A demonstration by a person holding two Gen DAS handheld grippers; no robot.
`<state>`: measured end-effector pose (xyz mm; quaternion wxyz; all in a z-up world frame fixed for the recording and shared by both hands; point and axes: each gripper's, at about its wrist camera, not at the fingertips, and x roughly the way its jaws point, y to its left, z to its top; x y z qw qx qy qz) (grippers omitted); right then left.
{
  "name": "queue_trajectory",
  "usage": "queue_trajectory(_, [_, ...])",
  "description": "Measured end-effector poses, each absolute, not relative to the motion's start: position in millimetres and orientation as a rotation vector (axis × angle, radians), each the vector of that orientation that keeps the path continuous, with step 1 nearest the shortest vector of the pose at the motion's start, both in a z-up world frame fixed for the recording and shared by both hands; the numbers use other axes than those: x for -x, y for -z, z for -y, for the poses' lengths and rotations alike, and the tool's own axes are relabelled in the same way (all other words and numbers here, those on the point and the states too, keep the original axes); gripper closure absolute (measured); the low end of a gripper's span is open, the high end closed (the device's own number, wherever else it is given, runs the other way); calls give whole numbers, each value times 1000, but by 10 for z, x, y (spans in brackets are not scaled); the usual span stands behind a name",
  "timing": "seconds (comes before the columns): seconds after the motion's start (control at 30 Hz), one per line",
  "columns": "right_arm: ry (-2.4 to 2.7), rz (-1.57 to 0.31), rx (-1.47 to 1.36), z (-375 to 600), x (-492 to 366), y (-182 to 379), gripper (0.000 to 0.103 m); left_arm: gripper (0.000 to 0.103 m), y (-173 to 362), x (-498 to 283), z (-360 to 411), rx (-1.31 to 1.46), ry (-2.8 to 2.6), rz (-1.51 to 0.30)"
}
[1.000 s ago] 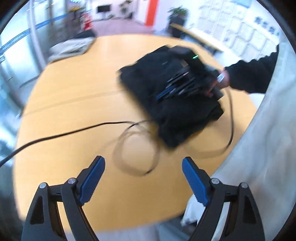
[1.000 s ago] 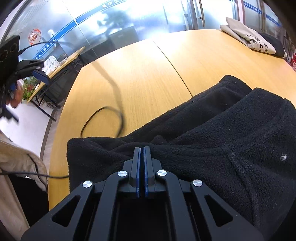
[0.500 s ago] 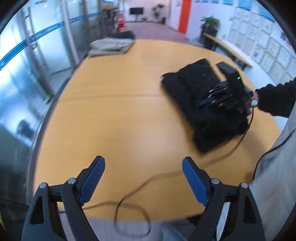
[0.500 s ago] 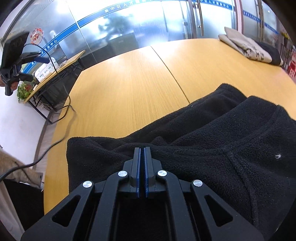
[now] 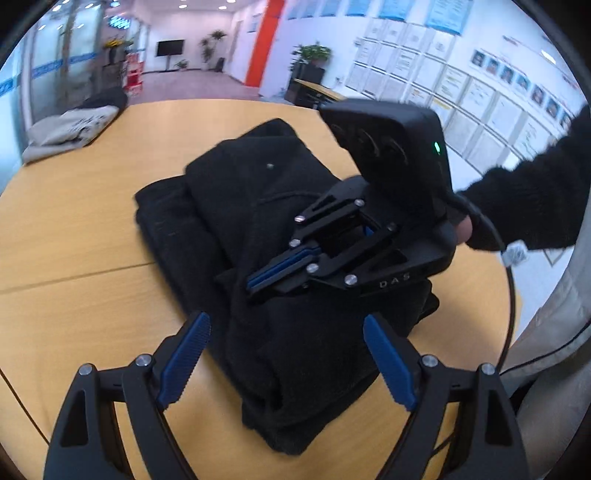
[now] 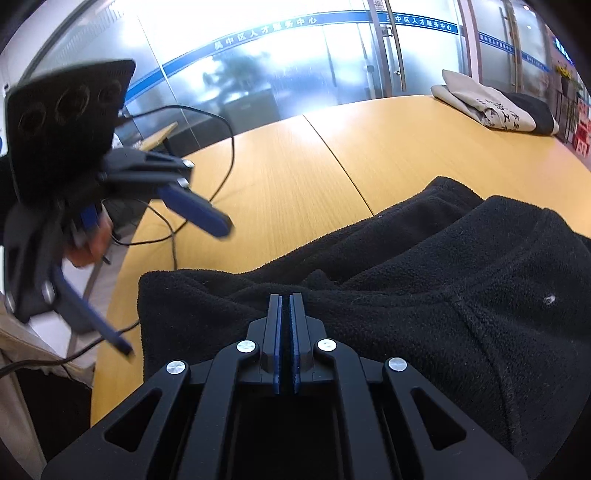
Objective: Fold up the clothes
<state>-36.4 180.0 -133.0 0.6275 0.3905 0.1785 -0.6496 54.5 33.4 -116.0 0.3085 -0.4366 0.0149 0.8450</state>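
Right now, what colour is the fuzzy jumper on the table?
Black all over. The fuzzy jumper shows best in the right wrist view.

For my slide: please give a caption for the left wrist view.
Open left gripper near folded black fleece; right gripper shut on top.

Black fleece garment, plain, one small pale speck | table honey-yellow wood grain | both grippers black with blue finger pads | far folded cloth cream with dark print, atop black | far right pillar orange-red | glass wall stripe blue with white lettering
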Motion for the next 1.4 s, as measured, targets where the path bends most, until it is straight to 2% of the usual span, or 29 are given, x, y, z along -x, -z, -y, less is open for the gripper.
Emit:
queue_trajectory(0.23, [1474, -346, -916, -1777, 414, 1353, 99, 12, 1516, -577, -500, 1159, -2172, -140])
queue_trajectory(0.3, [1486, -313, -930, -1819, 433, 1296, 94, 11, 1571, -621, -502, 1152, -2175, -169])
queue_trajectory(0.33, [1498, -291, -941, -1858, 444, 1242, 90, 10, 1604, -647, -517, 1157, -2176, -201])
queue_trajectory(0.4, [1525, -242, -961, -1951, 470, 1128, 53, 9, 1594, -653, -531, 1169, -2182, -196])
queue_trajectory(0.47, [1574, -143, -982, -2266, 559, 934, 47, 10, 1503, -620, -492, 1197, -2189, -131])
queue_trajectory(0.57, [1652, 13, -1091, -2840, 820, 811, 23, 10, 1325, -557, -251, 1246, -2221, 146])
queue_trajectory(0.67, [1691, 138, -1249, -3481, 1175, 894, 20, 9, 1290, -492, 114, 1317, -2211, 535])
queue_trajectory(0.73, [1693, 185, -1361, -3782, 1442, 1053, 19, 9, 1392, -448, 305, 1392, -2163, 734])
queue_trajectory(0.8, [1657, 234, -1452, -3970, 1667, 1239, 18, 9, 1534, -414, 394, 1432, -2102, 853])
queue_trajectory(0.97, [1474, 337, -1558, -3894, 1970, 1633, 18, 9, 2027, -245, 368, 1578, -1883, 1014])
queue_trajectory(1.03, [1433, 345, -1563, -3800, 1978, 1713, 14, 6, 2156, -236, 336, 1603, -1797, 1088])
queue_trajectory(1.1, [1432, 327, -1566, -3705, 1942, 1775, 10, 2, 2223, -242, 351, 1597, -1768, 1141])
queue_trajectory(1.4, [1485, 404, -1535, -3531, 2298, 1974, 11, 1, 2332, -339, 436, 1610, -1693, 1242])
